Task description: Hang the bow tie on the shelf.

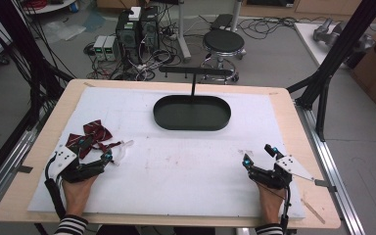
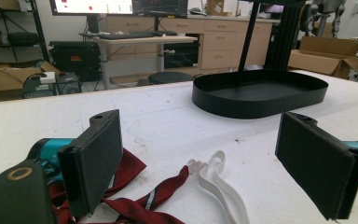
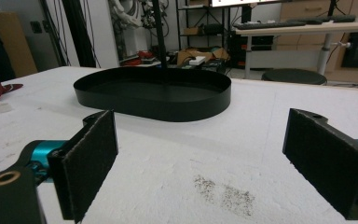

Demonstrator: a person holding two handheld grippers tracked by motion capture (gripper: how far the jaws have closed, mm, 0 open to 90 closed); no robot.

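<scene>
The black oval tray (image 1: 192,113) sits on the white sheet that covers the tabletop (image 1: 186,166), toward the far side and roughly centred, with a thin black post rising from its back rim to a crossbar (image 1: 196,71). Everything else is placed here in relation to that tray.

The dark red bow tie (image 1: 89,135) lies well to the near left of the tray, close to the left edge of the sheet. In the left gripper view its striped fabric (image 2: 135,198) spreads over the sheet on the near side of the tray, and its white strap (image 2: 219,182) (a curved plastic band with a hook end) trails out from the cloth toward the tray.

The left gripper (image 1: 94,154) rests low over the bow tie, well to the near left of the tray. Its jaws are spread wide, one pad on each side of the tie's strap, neither pressing on it; the fabric lies beside and under the left-hand pad (image 2: 93,161) in that gripper's own view.

The right gripper (image 1: 258,155) is held to the near right of the tray, well apart from it and from the bow tie. Its jaws are also spread wide over bare white sheet, with a grey smudge (image 3: 223,191) between them.
</scene>
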